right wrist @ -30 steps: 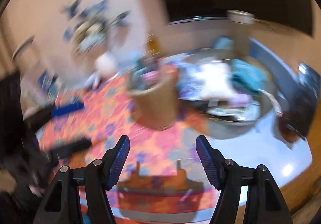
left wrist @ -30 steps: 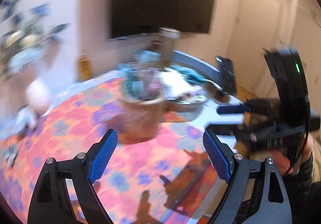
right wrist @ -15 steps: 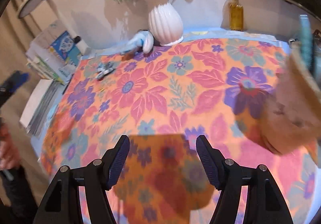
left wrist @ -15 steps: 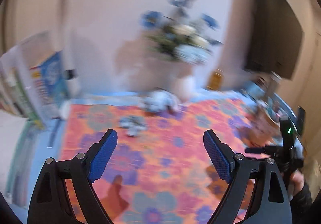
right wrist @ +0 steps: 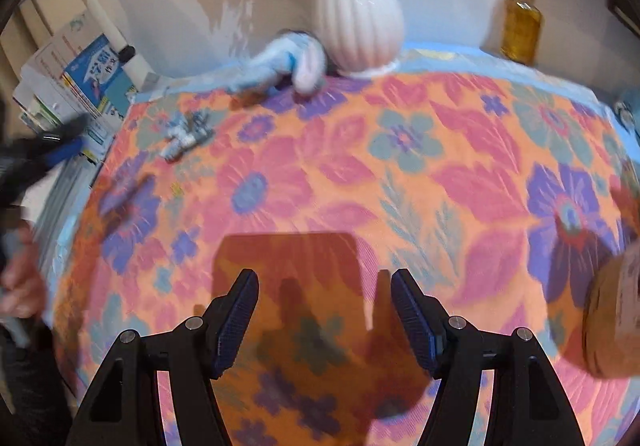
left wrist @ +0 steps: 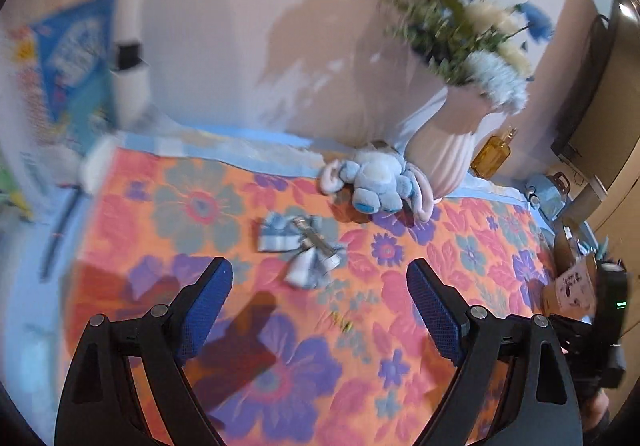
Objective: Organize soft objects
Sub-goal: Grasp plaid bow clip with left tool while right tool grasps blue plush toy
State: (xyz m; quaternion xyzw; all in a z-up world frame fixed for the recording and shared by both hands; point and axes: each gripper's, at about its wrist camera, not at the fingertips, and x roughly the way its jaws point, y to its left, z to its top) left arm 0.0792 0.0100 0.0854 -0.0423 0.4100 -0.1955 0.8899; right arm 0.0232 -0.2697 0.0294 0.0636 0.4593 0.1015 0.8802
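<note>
A blue and white plush toy point(left wrist: 376, 182) lies on the floral tablecloth against a white ribbed vase; it also shows in the right wrist view point(right wrist: 280, 64). A blue-checked fabric bow with a metal clip point(left wrist: 304, 246) lies nearer, ahead of my left gripper point(left wrist: 320, 306), which is open and empty above the cloth. The bow shows small in the right wrist view point(right wrist: 186, 136). My right gripper point(right wrist: 324, 314) is open and empty over the cloth, far from both soft items.
The white vase point(left wrist: 448, 150) holds flowers beside an amber bottle point(left wrist: 490, 154) at the back. A brown basket point(right wrist: 616, 310) stands at the right edge. Books and boxes point(right wrist: 80, 82) are stacked beyond the table's left edge. The floral cloth point(right wrist: 400, 166) covers the table.
Both grippers have swung left, away from the basket and bowl of soft items, toward the vase end. The plush toy and the bow are now closer in the left view.
</note>
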